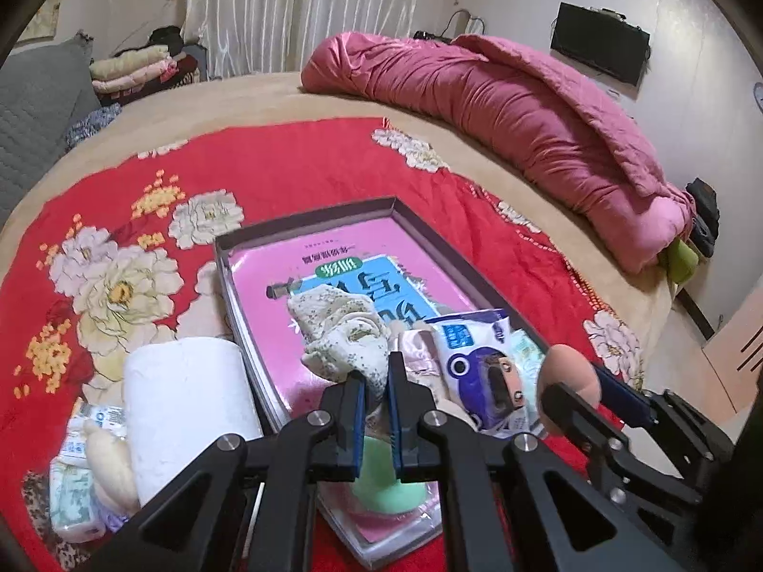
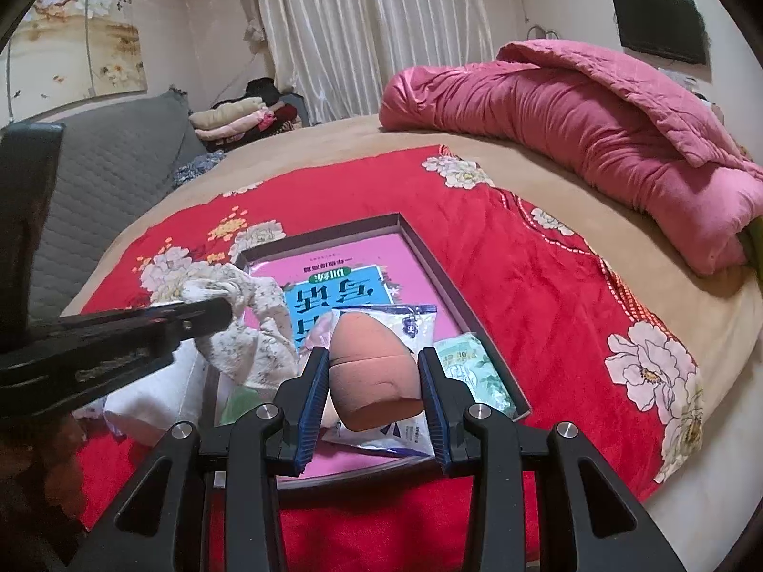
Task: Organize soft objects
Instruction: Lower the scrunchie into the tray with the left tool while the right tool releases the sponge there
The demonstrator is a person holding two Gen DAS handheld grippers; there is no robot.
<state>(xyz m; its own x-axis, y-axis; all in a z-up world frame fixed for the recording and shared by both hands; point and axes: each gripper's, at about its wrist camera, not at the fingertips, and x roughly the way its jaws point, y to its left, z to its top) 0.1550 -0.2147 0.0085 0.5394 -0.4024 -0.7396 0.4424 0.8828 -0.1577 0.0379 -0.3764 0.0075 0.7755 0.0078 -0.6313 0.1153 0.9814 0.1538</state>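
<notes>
A shallow dark box [image 1: 305,219] [image 2: 329,231] lined with a pink and blue booklet lies on the red floral bedspread. My left gripper [image 1: 376,393] is shut on a crumpled floral cloth [image 1: 341,333] [image 2: 257,329] and holds it above the box. My right gripper [image 2: 374,381] is shut on a tan makeup sponge [image 2: 372,372] [image 1: 567,376] over the box's near right part. A white and blue tissue pack [image 1: 472,357] [image 2: 415,326], a pale green pack [image 2: 469,372] and a green sponge [image 1: 386,486] lie in the box.
A white paper roll [image 1: 186,410], small packs [image 1: 76,500] and a cream soft toy [image 1: 107,457] lie left of the box. A pink quilt [image 1: 515,114] [image 2: 596,124] lies at the far right of the bed. Folded blankets [image 2: 233,119] are stacked at the back left.
</notes>
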